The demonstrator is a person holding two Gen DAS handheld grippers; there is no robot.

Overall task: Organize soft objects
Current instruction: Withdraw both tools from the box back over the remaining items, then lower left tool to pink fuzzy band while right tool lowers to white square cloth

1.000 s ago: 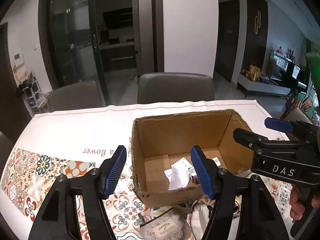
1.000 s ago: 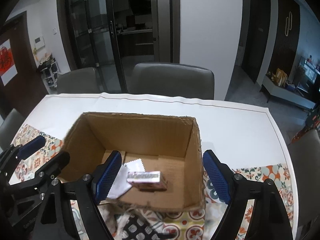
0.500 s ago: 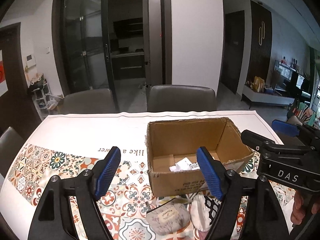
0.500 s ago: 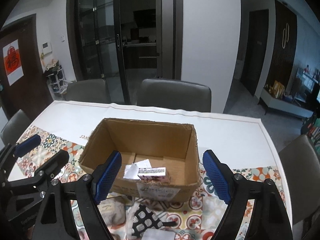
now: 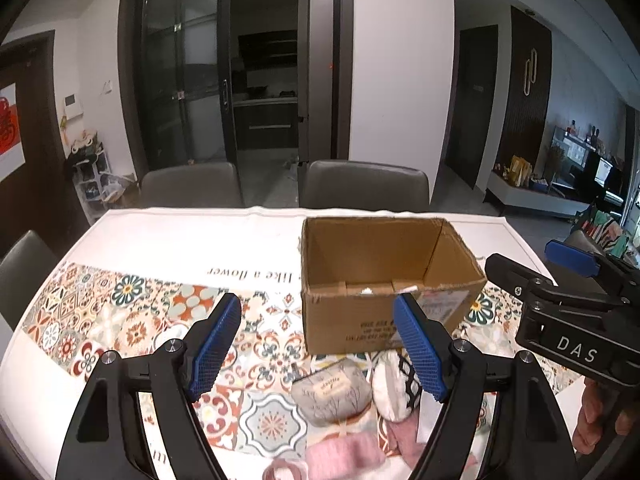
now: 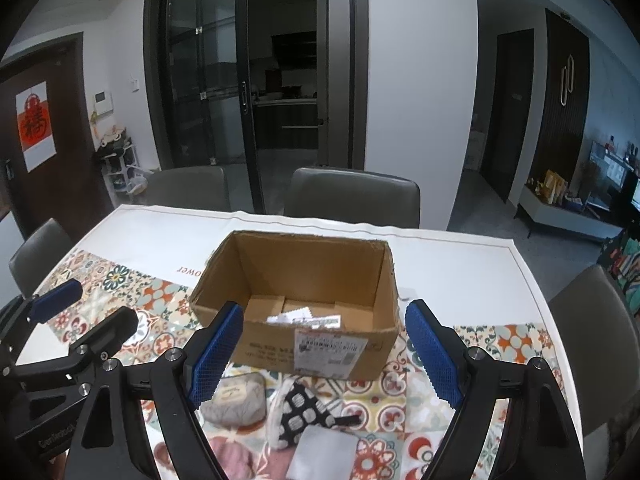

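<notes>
My left gripper (image 5: 318,346) is open and empty, held back from an open cardboard box (image 5: 384,300) on the patterned tablecloth. My right gripper (image 6: 324,348) is open and empty too, facing the same box (image 6: 304,280). A white cloth (image 6: 294,314) and a small pack (image 6: 320,321) lie inside the box. In front of it lie a grey pouch (image 5: 330,390) (image 6: 240,398), a black-and-white patterned piece (image 6: 300,408), a pale folded cloth (image 6: 324,452) and pink knit pieces (image 5: 344,456). Each view shows the other gripper (image 5: 532,260) (image 6: 90,312) at its edge.
The table (image 5: 180,240) has a white cloth with a tiled pattern band along the near side. Grey chairs (image 6: 352,196) stand behind it and another chair (image 6: 588,328) stands at the right end. A hand (image 5: 596,416) holds the right gripper.
Both grippers have drawn back and upward from the box, which now looks smaller. The soft things in front of the box have come into view. The left jaws stand slightly wider.
</notes>
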